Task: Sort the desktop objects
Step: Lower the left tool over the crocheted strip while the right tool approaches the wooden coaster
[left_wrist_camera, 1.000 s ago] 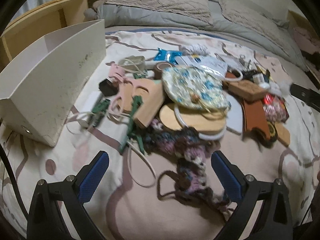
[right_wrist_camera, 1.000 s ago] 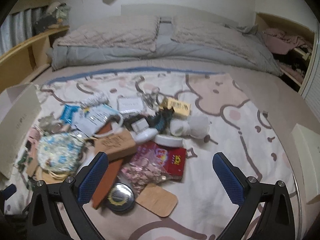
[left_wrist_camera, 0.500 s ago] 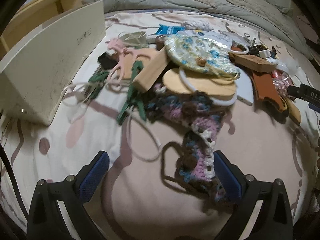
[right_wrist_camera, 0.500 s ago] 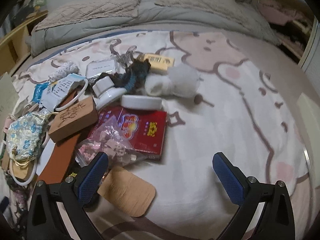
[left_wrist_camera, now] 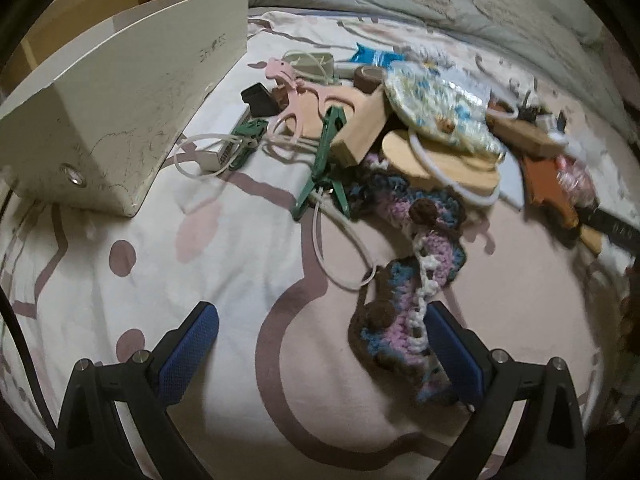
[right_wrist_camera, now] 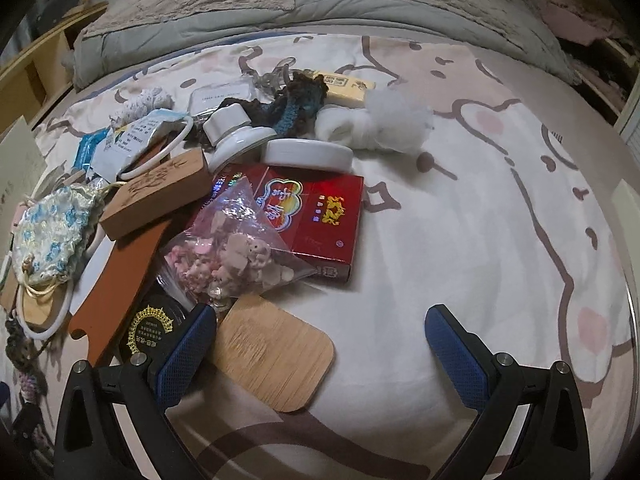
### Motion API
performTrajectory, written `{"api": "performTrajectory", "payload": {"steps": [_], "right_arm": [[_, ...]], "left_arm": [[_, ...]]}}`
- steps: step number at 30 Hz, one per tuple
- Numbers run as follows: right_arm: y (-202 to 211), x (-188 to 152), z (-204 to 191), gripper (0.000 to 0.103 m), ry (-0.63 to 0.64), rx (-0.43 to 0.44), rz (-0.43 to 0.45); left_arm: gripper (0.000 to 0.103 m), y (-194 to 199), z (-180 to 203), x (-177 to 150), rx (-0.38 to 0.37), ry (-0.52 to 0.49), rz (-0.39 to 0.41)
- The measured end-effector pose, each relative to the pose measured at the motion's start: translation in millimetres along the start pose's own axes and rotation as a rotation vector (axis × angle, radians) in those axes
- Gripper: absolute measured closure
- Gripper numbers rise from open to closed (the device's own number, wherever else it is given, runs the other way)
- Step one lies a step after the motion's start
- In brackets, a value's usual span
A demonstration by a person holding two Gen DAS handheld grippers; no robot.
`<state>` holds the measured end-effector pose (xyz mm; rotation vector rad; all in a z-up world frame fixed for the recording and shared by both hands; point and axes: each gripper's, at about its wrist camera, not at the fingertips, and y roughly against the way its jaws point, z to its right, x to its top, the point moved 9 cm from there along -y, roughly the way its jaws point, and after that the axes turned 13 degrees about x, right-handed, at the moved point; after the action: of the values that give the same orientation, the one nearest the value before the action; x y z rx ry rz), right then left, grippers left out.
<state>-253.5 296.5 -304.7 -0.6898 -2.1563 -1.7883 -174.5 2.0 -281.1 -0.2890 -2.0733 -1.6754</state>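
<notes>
A patterned bedsheet (right_wrist_camera: 460, 208) carried the clutter. The heap's far right side in the left view was blurred. A clear bag (right_wrist_camera: 232, 248) held pink trinkets. The left gripper (left_wrist_camera: 320, 344) hung released, its right finger beside the crochet strip (left_wrist_camera: 412, 272); the right gripper (right_wrist_camera: 320, 344) was spread over the bamboo lid (right_wrist_camera: 272, 352). The white box (left_wrist_camera: 120, 112) showed no contents.

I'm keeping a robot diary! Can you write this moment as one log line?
task: sort desktop objects | left claw: open, over crochet piece | right claw: open, over bamboo lid | held: nothing
</notes>
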Motion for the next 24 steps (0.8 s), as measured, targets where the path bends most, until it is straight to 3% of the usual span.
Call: {"api": "performTrajectory", "payload": {"steps": [8,12,18,24], "right_arm": [[6.9,-6.3,28.3,0.000,-0.101,-0.018,0.002],[8.8,-9.0,37.9,0.000,-0.141,-0.004,0.006],[4.8,-12.5,34.9,0.000,-0.092,-0.037,0.016],[4.2,-13.4,33.6,0.000,-0.072,-0.057,0.035]], "left_arm": [[0.000,8.8,14.9,14.0,-0.067,0.042,0.046],[0.000,2.0,25.9,17.9,-0.052,0.014,0.047],[0.000,-13.7,35.8,15.5,0.011,-0.076,0.056],[0.000,-17.5,35.4,14.4,0.008,-0.085,0.079]]}}
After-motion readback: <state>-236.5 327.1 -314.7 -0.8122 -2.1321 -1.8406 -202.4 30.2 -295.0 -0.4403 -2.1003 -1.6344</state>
